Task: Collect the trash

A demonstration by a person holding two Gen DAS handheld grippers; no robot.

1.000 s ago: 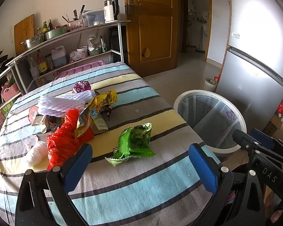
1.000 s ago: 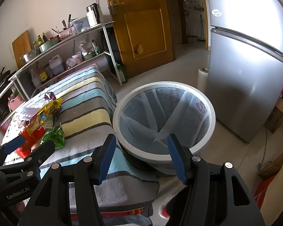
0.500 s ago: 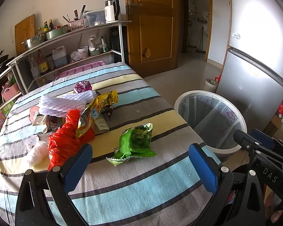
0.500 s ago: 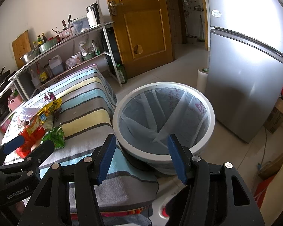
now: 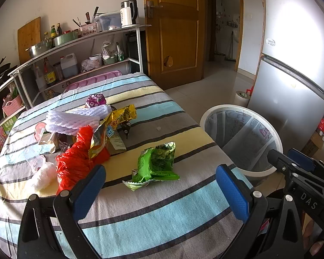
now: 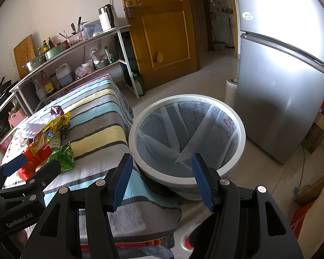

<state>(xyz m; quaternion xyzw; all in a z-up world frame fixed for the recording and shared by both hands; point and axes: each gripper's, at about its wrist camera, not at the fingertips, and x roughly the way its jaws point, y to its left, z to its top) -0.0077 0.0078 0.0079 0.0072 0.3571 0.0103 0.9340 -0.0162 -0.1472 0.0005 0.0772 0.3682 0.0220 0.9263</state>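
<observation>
A crumpled green snack wrapper lies on the striped tablecloth, just beyond my left gripper, which stands open and empty. Further left sits a heap of trash: a red plastic bag, a yellow foil wrapper, white foam netting and a purple packet. The white bin with a clear liner stands on the floor beside the table's right edge. My right gripper hovers open and empty over the bin's near rim. The green wrapper also shows in the right wrist view.
A metal shelf rack with bottles, bowls and a kettle lines the wall behind the table. A wooden door is at the back, and a silver fridge stands right of the bin. A paper roll sits on the floor.
The left view has crept very slightly; the right gripper and all the trash stay as they were.
</observation>
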